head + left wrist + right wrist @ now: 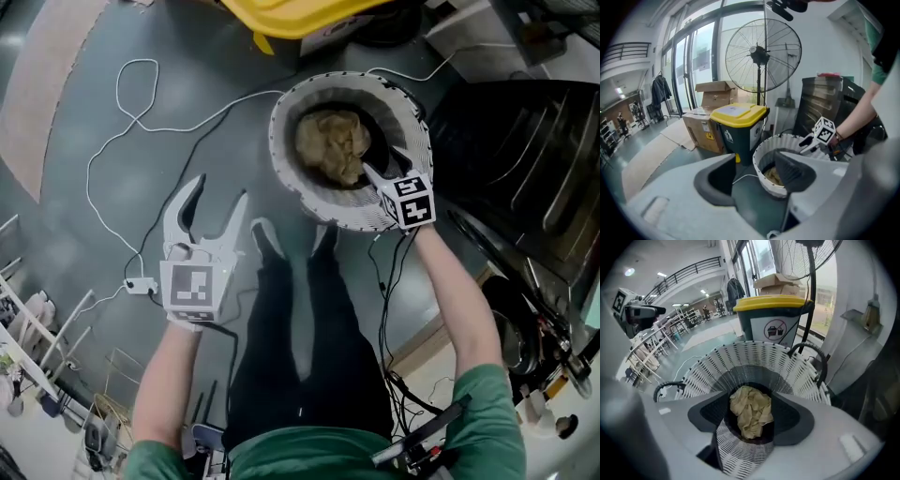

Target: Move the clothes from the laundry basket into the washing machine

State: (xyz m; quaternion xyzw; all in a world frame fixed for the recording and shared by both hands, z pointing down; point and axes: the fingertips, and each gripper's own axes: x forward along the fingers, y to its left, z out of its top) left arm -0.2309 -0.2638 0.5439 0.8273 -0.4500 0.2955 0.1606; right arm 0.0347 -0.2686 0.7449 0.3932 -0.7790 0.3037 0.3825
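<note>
The round white wicker laundry basket (328, 208) stands on the floor before the person's feet, with the crumpled tan cloth (333, 145) in its bottom. The yellow-lidded plastic bin (291, 14) stands just behind it, and the dark washing machine (525, 159) to its right. The right gripper (367, 171) hangs over the basket's near rim, the left gripper (218, 192) over the floor to its left.

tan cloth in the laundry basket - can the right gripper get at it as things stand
Probably yes. The right gripper hangs over the open-topped laundry basket with its jaws apart, aimed down at the tan cloth, and nothing lies over the cloth.
</note>
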